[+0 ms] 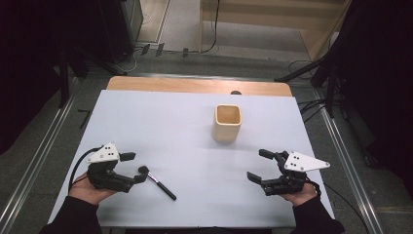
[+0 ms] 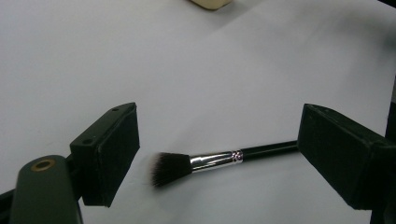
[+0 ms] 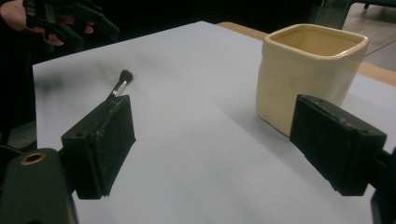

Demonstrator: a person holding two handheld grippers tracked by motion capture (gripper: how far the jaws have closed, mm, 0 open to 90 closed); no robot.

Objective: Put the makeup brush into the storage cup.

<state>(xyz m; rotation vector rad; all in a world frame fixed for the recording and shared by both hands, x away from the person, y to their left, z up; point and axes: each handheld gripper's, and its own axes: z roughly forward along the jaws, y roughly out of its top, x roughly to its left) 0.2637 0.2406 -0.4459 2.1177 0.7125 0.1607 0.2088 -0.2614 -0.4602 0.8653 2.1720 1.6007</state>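
The left gripper has its jaws spread wide with nothing between the pads, and the makeup brush lies flat on the table just ahead of them, its dark bristle head nearer the gripper and its black handle running away toward the table's near edge. The right gripper, well apart on the other side, also holds its jaws spread and bare. Beyond it, toward the table's far edge, stands an upright cream square cup.
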